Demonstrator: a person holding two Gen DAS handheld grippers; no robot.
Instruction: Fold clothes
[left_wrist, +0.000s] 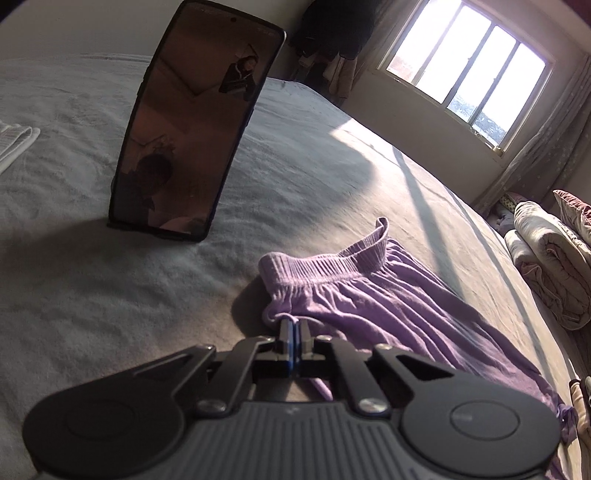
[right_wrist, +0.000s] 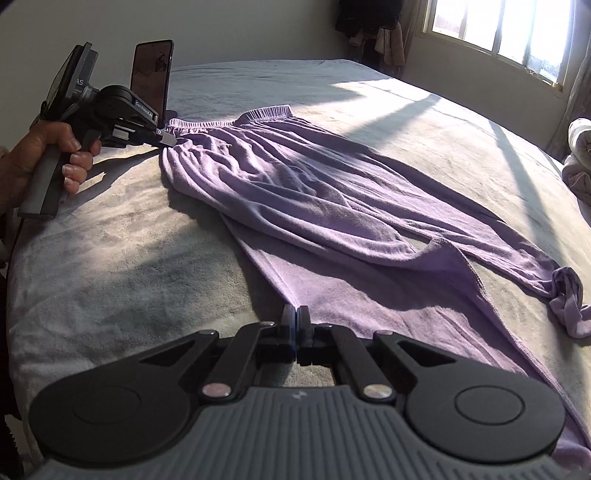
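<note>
My left tool (left_wrist: 294, 326) and right tool (right_wrist: 295, 317), both clamped on purple trousers (right_wrist: 314, 192); thin grips could slip toward six o'clock.

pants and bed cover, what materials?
Pants: looks like soft matte knit, maybe cotton jersey; it drapes in fine wrinkles and has a ribbed, gathered elastic waistband. Bed cover: grey plush, likely fleece or short-pile velour; brushed nap shows light and dark streaks.
</note>
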